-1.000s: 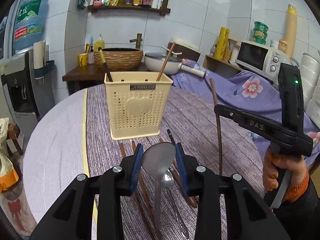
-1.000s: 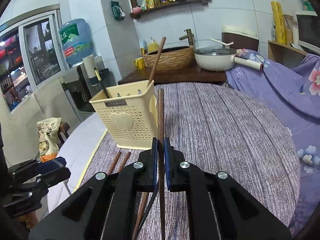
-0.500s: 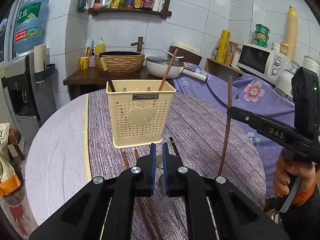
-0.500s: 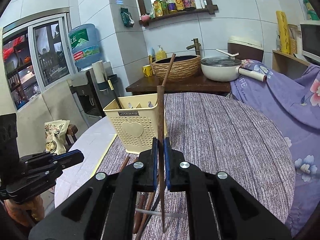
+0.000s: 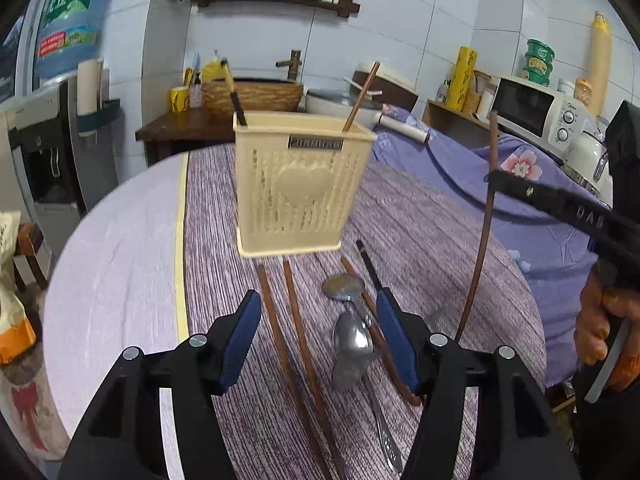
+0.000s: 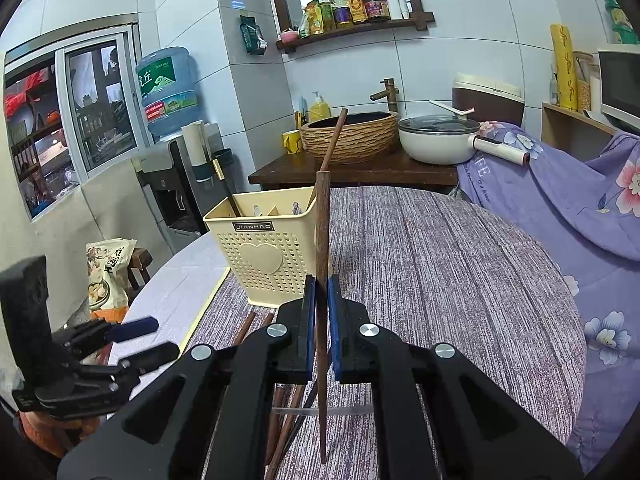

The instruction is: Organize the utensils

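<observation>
The left gripper hangs over the round table with its blue pads spread wide and nothing between them. Just under it, on the purple striped cloth, two brown chopsticks lie side by side pointing toward twelve o'clock. Beside them at one o'clock rest two metal spoons, one bowl ahead of the other, with a dark chopstick alongside. Over at three o'clock the right gripper has its pads pressed together on a brown chopstick, pinching it upright above the cloth. Farther off at twelve o'clock stands the cream utensil basket, already holding a dark chopstick at its left corner and a brown one leaning out at its right. Behind it sit a woven basin and a white pan.
</observation>
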Motion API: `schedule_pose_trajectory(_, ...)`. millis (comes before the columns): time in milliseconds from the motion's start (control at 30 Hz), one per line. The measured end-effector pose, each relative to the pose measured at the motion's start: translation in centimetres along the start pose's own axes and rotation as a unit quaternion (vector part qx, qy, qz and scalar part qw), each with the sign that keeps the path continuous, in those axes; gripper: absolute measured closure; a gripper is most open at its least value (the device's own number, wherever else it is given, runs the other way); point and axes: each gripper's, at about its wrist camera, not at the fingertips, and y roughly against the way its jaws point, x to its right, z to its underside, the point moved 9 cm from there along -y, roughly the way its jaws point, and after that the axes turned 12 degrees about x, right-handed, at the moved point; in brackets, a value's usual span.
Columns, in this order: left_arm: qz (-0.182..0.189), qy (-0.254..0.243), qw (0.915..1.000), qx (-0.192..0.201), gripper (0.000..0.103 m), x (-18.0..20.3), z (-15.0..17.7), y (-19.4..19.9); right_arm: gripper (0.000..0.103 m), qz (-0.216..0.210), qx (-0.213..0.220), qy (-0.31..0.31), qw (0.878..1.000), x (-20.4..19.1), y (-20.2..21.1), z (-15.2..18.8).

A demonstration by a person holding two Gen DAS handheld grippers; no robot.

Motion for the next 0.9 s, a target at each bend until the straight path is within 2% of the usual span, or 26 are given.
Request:
schedule_pose_trajectory(233, 0.023, 0.024, 0.9981, -0.051, 0.047, 0.0, 4.0, -1.2, 0.096, 0.0, 0.002, 0.001, 1.0, 0.0, 0.1, -0.1)
schedule_pose_trajectory(633, 0.054, 0.058, 0.9922, -0.096, 0.065, 1.2, 6.8, -3.4, 0.096, 0.002, 0.008, 0.005, 1.0, -0.2, 0.6, 0.0)
schedule_pose_trajectory(800, 0.058, 0.069, 0.9905, -0.104, 0.079, 1.4, 7.2, -4.3, 0.096, 0.001, 0.01, 0.005, 1.0, -0.5, 0.5, 0.1)
schedule_pose_trajectory(867, 0.055, 0.076, 0.9901, -0.105, 0.09, 1.2, 7.3, -4.7, 0.096, 0.002, 0.01, 0.006, 1.0, -0.5, 0.6, 0.1)
schedule_pose_trajectory(900, 0.055, 0.081, 0.9899, -0.103, 0.091, 1.1, 7.2, -4.7, 0.096, 0.002, 0.011, 0.006, 1.0, -0.5, 0.5, 0.1)
